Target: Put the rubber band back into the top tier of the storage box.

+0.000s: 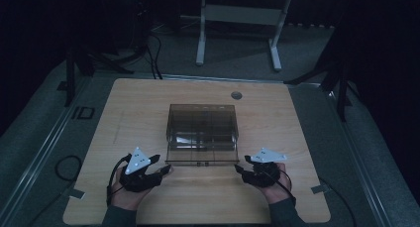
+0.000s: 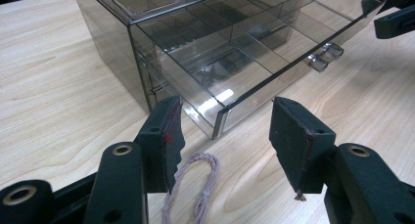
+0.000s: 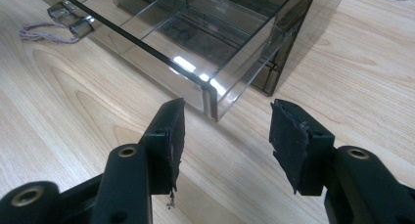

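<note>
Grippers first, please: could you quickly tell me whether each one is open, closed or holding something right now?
Left gripper: open, holding nothing; a thin twisted pinkish string lies on the table by its jaws.
Right gripper: open, holding nothing.

glossy clear plastic drawer box [image 1: 202, 133], matt wood table [image 1: 138, 103].

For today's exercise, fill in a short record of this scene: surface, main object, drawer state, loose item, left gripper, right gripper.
surface: light wooden table
main object: smoky clear plastic drawer box
drawer state: bottom drawer pulled out, with dividers, two small clear knobs on its front
loose item: thin twisted pinkish cord on the table by the drawer's corner
left gripper: open, nothing between the jaws
right gripper: open, facing the drawer's other corner
</note>
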A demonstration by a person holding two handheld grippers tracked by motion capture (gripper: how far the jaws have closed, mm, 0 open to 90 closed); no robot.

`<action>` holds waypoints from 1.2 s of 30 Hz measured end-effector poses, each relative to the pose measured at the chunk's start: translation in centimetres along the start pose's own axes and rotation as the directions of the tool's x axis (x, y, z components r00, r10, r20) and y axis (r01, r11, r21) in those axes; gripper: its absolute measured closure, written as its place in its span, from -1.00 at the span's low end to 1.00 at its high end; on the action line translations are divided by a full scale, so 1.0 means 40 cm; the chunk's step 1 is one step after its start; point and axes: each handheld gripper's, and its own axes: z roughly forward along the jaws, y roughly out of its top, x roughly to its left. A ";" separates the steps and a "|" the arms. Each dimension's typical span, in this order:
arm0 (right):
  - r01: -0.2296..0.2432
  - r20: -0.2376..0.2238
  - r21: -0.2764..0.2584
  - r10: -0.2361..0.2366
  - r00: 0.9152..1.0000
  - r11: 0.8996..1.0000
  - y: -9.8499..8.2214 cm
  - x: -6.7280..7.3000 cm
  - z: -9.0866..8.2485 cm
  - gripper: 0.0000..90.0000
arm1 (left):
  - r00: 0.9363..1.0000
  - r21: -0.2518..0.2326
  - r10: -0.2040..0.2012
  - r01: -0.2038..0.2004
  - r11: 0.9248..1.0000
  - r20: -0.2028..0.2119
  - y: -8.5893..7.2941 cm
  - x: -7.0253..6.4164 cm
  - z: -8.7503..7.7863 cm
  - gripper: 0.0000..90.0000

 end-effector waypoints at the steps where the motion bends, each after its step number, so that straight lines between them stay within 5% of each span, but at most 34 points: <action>1: 0.001 0.003 -0.001 -0.001 1.000 1.000 -0.001 -0.002 0.000 0.04 | 1.000 -0.003 0.000 0.000 1.000 0.003 -0.001 0.002 -0.001 0.04; 23: 0.010 0.016 0.017 -0.010 1.000 1.000 -0.043 -0.024 0.017 0.01 | 0.995 0.015 0.002 -0.003 1.000 0.098 -0.007 0.037 -0.014 0.24; 36: -0.001 0.043 0.041 -0.001 0.999 0.999 -0.072 -0.045 0.024 0.00 | 0.995 0.057 0.027 -0.033 0.998 0.092 0.007 0.050 -0.002 0.27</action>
